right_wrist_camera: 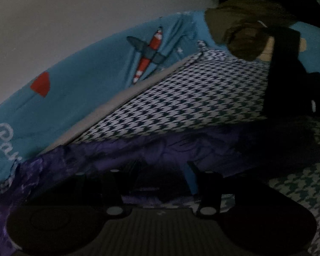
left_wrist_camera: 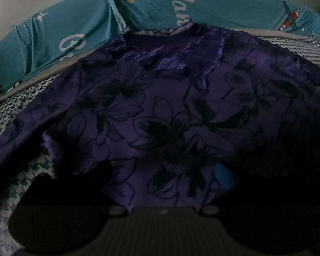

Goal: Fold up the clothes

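Observation:
A purple garment with dark flower print (left_wrist_camera: 160, 106) lies spread on a houndstooth bed cover (left_wrist_camera: 27, 104). Its frilled neckline points to the far side. In the left wrist view the cloth drapes over my left gripper (left_wrist_camera: 164, 183); only a blue fingertip (left_wrist_camera: 224, 172) shows, so its jaws are hidden. In the right wrist view the garment's edge (right_wrist_camera: 160, 149) lies across my right gripper (right_wrist_camera: 160, 181), whose dark fingers stand apart with cloth between them; a blue fingertip (right_wrist_camera: 191, 179) shows.
A teal cushion with white script and plane prints (left_wrist_camera: 181, 6) runs along the far edge, also in the right wrist view (right_wrist_camera: 74, 81). A brown object (right_wrist_camera: 245, 32) and a dark strap (right_wrist_camera: 283, 70) lie at the far right on the houndstooth cover (right_wrist_camera: 192, 98).

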A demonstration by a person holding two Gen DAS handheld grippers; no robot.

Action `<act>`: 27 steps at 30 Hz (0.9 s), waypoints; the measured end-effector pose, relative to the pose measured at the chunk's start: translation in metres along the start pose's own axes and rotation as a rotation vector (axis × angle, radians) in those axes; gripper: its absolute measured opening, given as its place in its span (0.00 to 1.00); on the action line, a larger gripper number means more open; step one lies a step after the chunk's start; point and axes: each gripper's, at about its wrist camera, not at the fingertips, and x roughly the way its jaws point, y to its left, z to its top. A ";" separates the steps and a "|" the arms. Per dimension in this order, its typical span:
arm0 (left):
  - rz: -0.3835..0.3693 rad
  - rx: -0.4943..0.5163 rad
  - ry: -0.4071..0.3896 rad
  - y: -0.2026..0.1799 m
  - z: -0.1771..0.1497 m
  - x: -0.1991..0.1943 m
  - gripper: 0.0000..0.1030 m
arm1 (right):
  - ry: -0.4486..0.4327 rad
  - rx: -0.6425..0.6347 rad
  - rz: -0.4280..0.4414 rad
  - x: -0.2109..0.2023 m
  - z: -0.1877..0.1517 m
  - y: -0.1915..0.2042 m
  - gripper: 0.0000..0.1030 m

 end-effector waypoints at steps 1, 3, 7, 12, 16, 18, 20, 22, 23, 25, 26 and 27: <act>0.003 -0.002 0.003 0.001 -0.001 -0.001 1.00 | 0.001 -0.008 0.004 0.000 -0.001 0.003 0.46; 0.005 -0.008 0.008 0.003 -0.002 -0.003 1.00 | 0.011 -0.015 0.012 0.000 -0.002 0.008 0.49; 0.013 -0.024 0.016 0.007 -0.004 -0.007 1.00 | 0.034 -0.012 0.028 0.001 -0.005 0.016 0.54; 0.019 -0.048 0.028 0.011 -0.005 -0.009 1.00 | 0.056 -0.018 0.048 0.002 -0.010 0.027 0.54; 0.027 -0.053 0.033 0.014 -0.007 -0.009 1.00 | 0.078 -0.017 0.075 0.004 -0.014 0.035 0.54; 0.028 -0.060 0.044 0.015 -0.007 -0.006 1.00 | 0.087 -0.024 0.095 0.004 -0.016 0.039 0.54; 0.028 -0.071 0.050 0.018 -0.008 -0.004 1.00 | 0.101 -0.041 0.126 0.006 -0.016 0.041 0.54; 0.033 -0.080 0.049 0.021 -0.008 -0.004 1.00 | 0.110 -0.056 0.154 0.008 -0.015 0.041 0.54; 0.035 -0.085 0.047 0.022 -0.008 -0.004 1.00 | 0.101 -0.059 0.154 0.008 -0.013 0.038 0.54; 0.036 -0.098 0.044 0.024 -0.006 -0.004 1.00 | 0.080 -0.057 0.146 0.008 -0.007 0.030 0.54; 0.035 -0.105 0.042 0.026 -0.006 -0.004 1.00 | 0.072 -0.045 0.139 0.009 -0.004 0.025 0.54; 0.032 -0.112 0.041 0.026 -0.005 -0.004 1.00 | 0.067 -0.020 0.135 0.009 -0.001 0.017 0.54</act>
